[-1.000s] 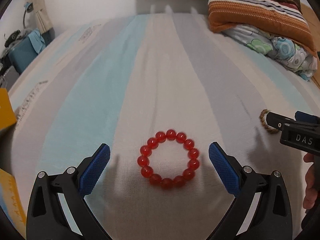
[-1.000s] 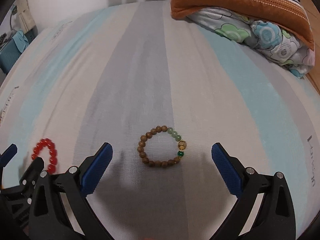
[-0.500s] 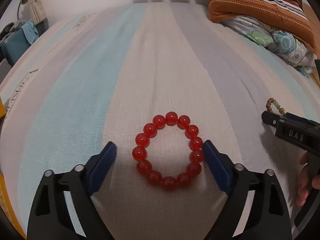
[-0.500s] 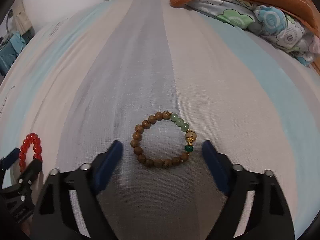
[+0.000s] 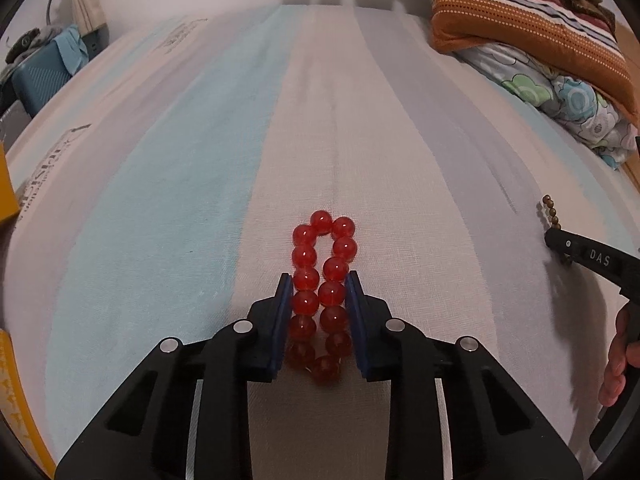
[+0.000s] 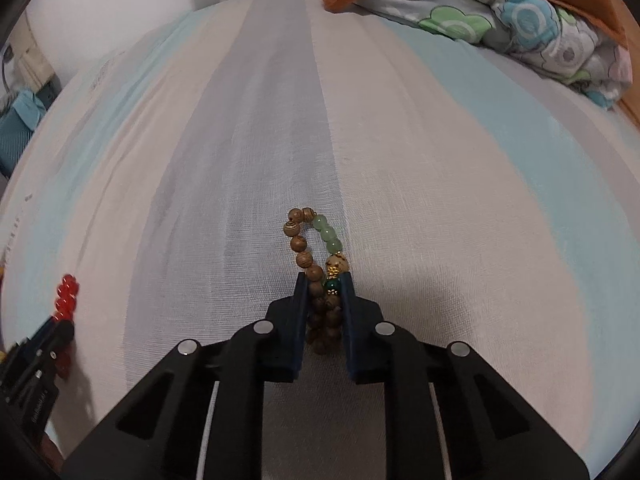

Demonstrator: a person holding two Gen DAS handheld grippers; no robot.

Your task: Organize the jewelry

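Left gripper (image 5: 319,284) fingers (image 5: 282,312) clenched on the red bead bracelet (image 5: 322,292), pressed into a narrow loop flat on the striped bed sheet (image 5: 200,200). Right gripper (image 6: 323,280) fingers (image 6: 347,300) clamped on the wooden bead bracelet (image 6: 316,252), its brown and green beads sticking out ahead, resting on the same sheet. Beyond, at far right, folded bedding (image 5: 528,36) lying on the bed.

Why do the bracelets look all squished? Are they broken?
Not broken. The left tongs squeeze the red bracelet into a narrow loop, and the right tongs pinch the wooden bracelet likewise. No beads look loose.
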